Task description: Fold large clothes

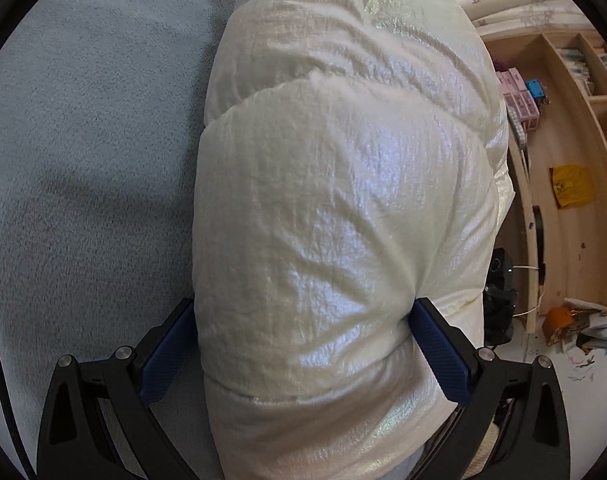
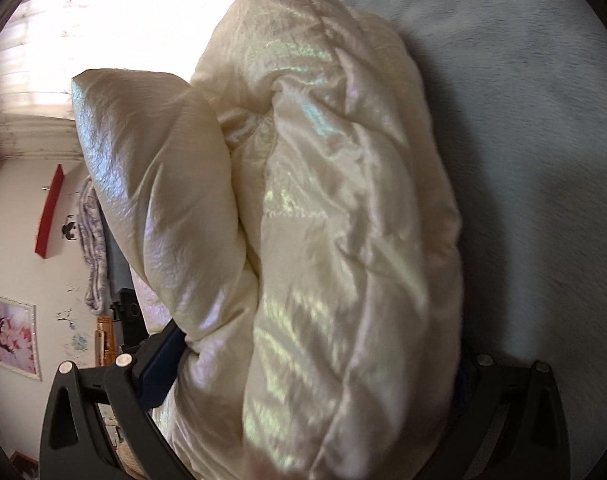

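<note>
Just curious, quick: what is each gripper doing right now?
Left gripper: closed on the puffy cream jacket.
Right gripper: closed on the same jacket.

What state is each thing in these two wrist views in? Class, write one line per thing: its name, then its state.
Puffer jacket: cream, shiny, bunched into a thick bundle, gripped at two places.
Left gripper: jaws wide, squeezing a padded roll of the jacket.
Right gripper: clamped on bunched jacket; its right finger is hidden.
Grey blanket: spread flat beside the jacket.
Wooden shelves: open, cluttered.
</note>
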